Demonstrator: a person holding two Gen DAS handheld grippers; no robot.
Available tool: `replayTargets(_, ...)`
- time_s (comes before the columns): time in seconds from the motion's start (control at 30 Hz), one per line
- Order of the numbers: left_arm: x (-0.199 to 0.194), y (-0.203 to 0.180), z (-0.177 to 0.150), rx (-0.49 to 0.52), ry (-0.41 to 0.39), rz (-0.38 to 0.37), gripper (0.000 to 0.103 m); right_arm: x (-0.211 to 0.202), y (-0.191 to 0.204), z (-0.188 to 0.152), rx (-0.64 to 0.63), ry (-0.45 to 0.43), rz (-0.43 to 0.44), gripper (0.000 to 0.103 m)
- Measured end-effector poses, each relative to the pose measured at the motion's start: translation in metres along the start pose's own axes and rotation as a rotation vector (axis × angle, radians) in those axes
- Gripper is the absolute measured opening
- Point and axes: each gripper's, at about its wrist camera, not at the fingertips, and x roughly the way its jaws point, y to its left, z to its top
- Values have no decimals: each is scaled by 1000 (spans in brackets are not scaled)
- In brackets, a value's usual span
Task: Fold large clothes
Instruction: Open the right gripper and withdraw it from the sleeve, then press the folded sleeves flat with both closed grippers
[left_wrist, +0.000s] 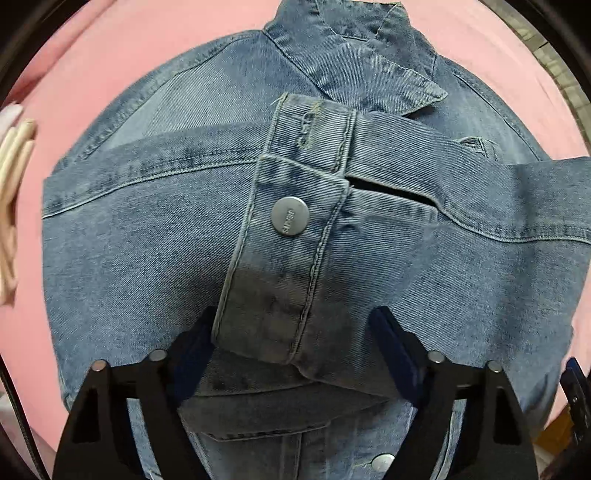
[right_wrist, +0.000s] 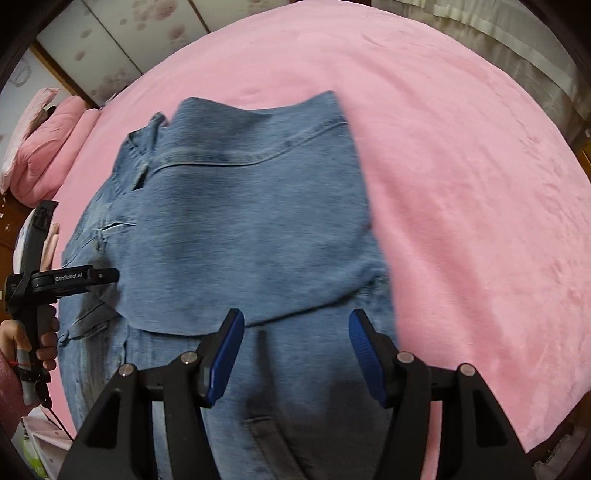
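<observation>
On the left, the left gripper (left_wrist: 291, 332) is hovering with its jaws spread wide and empty around the end of a sleeve cuff (left_wrist: 280, 266), whose metal button (left_wrist: 290, 216) is facing up. The denim jacket (right_wrist: 236, 229) is lying on the pink bedspread (right_wrist: 461, 184), nearer its left edge, with both sleeves crossing the chest and its long axis running away from the grippers toward the collar (left_wrist: 354, 51). To the right, the right gripper (right_wrist: 295, 354) is likewise hanging wide and empty over the jacket's near part, so either looks equally placed, I judge, for lifting the hem toward the collar.
</observation>
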Motion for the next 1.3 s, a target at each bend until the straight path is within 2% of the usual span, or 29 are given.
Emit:
replayTargets(0.07,-2,-8,0,-4,-7,5,52,1,-5,0,10,2,-9,59)
replayTargets(0.1,-4,-14,1,4,-11,3,36,1,-5,1,15,3,-8,59)
replayTargets(0.13,-7,-21,2,17,-19,57,20,1,-6,2,26,3,-4,59)
replayTargets(0.17,-8,-24,2,26,-21,90,19,0,-5,3,32,3,-1,59)
replayTargets(0.2,-11,-25,1,24,-27,90,18,-1,-4,4,35,2,6,59)
replayTargets(0.27,-17,-22,1,-8,-31,76,16,-6,-1,7,22,-5,17,59)
replayTargets(0.33,-35,-16,0,-44,-72,48,13,-12,5,12,-7,-15,24,59)
replayTargets(0.5,-95,-7,-10,-60,-229,88,12,-24,17,23,-66,-37,36,59)
replayTargets(0.6,-118,14,-16,-96,-284,113,12,-26,21,30,-81,-52,38,59)
replayTargets(0.67,-121,32,-25,-126,-281,110,12,-26,23,33,-86,-64,38,59)
replayTargets(0.77,-93,45,-39,-172,-227,117,12,-18,23,35,-85,-62,34,59)
replayTargets(0.87,-40,56,-53,-235,-83,105,14,-8,18,31,-75,-39,23,59)
replayTargets(0.9,-30,57,-58,-248,-55,109,20,-4,17,30,-73,-29,19,59)
replayTargets(0.97,-26,58,-59,-268,-62,141,34,1,17,28,-72,-3,15,59)
replayTargets(1.0,-31,58,-59,-281,-74,171,49,1,18,27,-74,4,26,59)
replayTargets(1.03,-41,58,-61,-295,-104,204,62,1,19,26,-78,10,50,59)
replayTargets(1.1,-66,55,-64,-308,-199,213,74,-4,23,24,-86,4,89,58)
replayTargets(1.13,-82,52,-66,-302,-257,199,78,-6,26,23,-83,-7,116,48)
replayTargets(1.17,-92,48,-67,-289,-290,171,78,-7,29,23,-75,-12,147,40)
replayTargets(1.2,-102,40,-68,-254,-313,98,78,-7,33,24,-48,-5,199,25)
replayTargets(1.23,-103,34,-68,-218,-294,40,78,-3,36,24,7,21,281,12)
replayTargets(1.27,-100,27,-63,-183,-258,-3,74,2,39,23,49,47,347,6)
replayTargets(1.3,-96,20,-62,-160,-235,-27,47,8,45,21,99,68,418,2)
